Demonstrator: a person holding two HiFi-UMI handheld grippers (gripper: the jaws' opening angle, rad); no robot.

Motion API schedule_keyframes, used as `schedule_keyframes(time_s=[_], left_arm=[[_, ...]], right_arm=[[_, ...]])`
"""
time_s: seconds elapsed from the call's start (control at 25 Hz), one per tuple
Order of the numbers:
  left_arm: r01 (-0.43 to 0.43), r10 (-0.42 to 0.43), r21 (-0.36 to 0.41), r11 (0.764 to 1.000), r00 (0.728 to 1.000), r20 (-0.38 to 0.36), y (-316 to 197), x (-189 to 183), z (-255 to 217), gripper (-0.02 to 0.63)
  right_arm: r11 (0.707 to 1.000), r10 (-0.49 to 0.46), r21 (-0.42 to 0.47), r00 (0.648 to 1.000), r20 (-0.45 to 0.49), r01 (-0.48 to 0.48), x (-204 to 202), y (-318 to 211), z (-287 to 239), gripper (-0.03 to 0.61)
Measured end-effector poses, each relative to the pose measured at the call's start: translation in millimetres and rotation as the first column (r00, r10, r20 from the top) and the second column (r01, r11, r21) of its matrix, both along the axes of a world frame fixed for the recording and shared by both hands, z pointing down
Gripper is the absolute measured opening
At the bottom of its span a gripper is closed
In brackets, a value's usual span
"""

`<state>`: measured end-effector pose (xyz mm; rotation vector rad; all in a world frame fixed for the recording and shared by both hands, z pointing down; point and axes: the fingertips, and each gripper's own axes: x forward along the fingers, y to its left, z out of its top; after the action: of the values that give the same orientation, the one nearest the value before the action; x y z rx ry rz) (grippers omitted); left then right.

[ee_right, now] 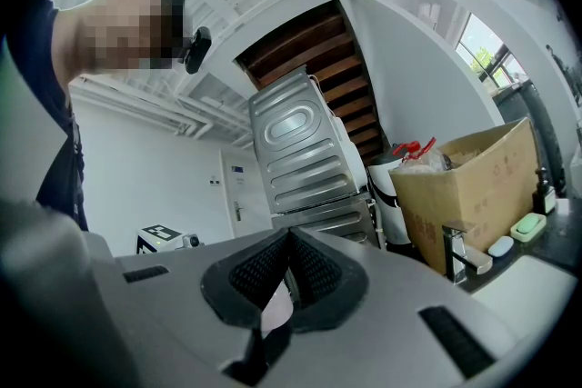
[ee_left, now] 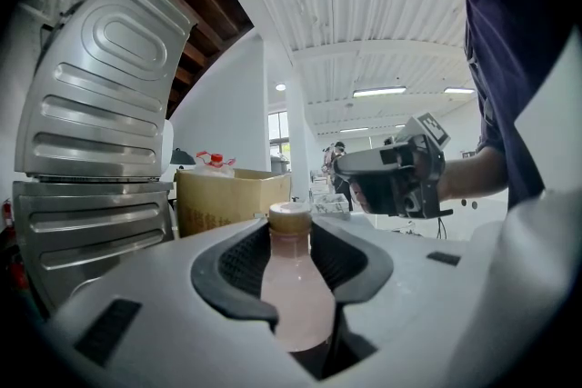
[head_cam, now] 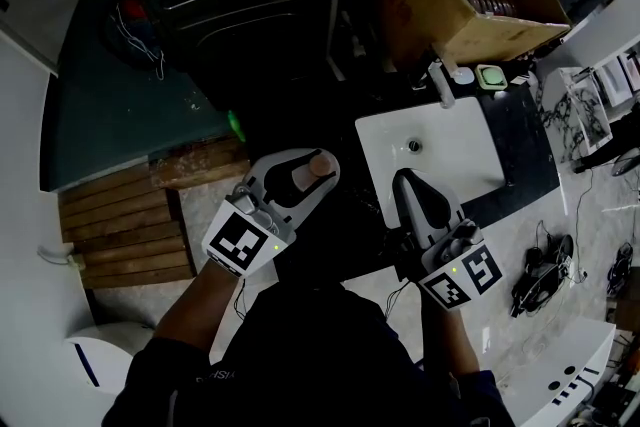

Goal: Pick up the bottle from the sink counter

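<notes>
Sink [head_cam: 440, 155] white, set in dark counter [head_cam: 525, 140]; left gripper [head_cam: 312, 170] clamps bottle [ee_left: 293, 286]; right gripper [head_cam: 405, 178] closed, empty.

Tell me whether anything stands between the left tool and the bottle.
Nothing does. The left tool is clamped on the bottle, which stands upright between its jaws.

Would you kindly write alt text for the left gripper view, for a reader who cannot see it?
The left tool holds a pale pink bottle between its jaws. Behind it are a cardboard box and the right tool.
</notes>
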<state>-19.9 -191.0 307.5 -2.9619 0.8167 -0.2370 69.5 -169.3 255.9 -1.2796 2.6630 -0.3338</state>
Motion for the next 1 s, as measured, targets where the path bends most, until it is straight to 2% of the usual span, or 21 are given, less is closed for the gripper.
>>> schedule_keyframes(time_s=[0.16, 0.36, 0.48, 0.64, 1.0], left_arm=[[0.001, -0.001, -0.023, 1.000, 1.000, -0.003, 1.6, 2.2, 0.0, 0.141], [0.000, 0.000, 0.002, 1.000, 1.000, 0.000, -0.2, 3.4, -0.5, 0.141], [-0.001, 0.001, -0.014, 1.000, 1.000, -0.008, 0.7, 4.8, -1.4, 0.141], [0.002, -0.002, 0.008, 1.000, 1.000, -0.003, -2.2, 5.5, -2.6, 0.141], [0.003, -0.003, 0.005, 1.000, 1.000, -0.001, -3.4, 7.8, -0.7, 0.141]], right_arm=[[1.000, -0.001, 0.000, 1.000, 0.001, 0.001, 1.4, 0.1, 0.1, 0.023], [1.000, -0.003, 0.000, 1.000, 0.000, 0.003, 2.5, -0.3, 0.0, 0.021], [1.000, -0.003, 0.001, 1.000, 0.002, 0.003, 3.0, -0.7, -0.3, 0.022], [1.000, -0.006, -0.002, 1.000, 0.001, 0.006, 4.1, -2.3, -0.3, 0.022], [1.000, -0.009, -0.003, 1.000, 0.001, 0.009, 5.6, -4.2, 0.6, 0.023]])
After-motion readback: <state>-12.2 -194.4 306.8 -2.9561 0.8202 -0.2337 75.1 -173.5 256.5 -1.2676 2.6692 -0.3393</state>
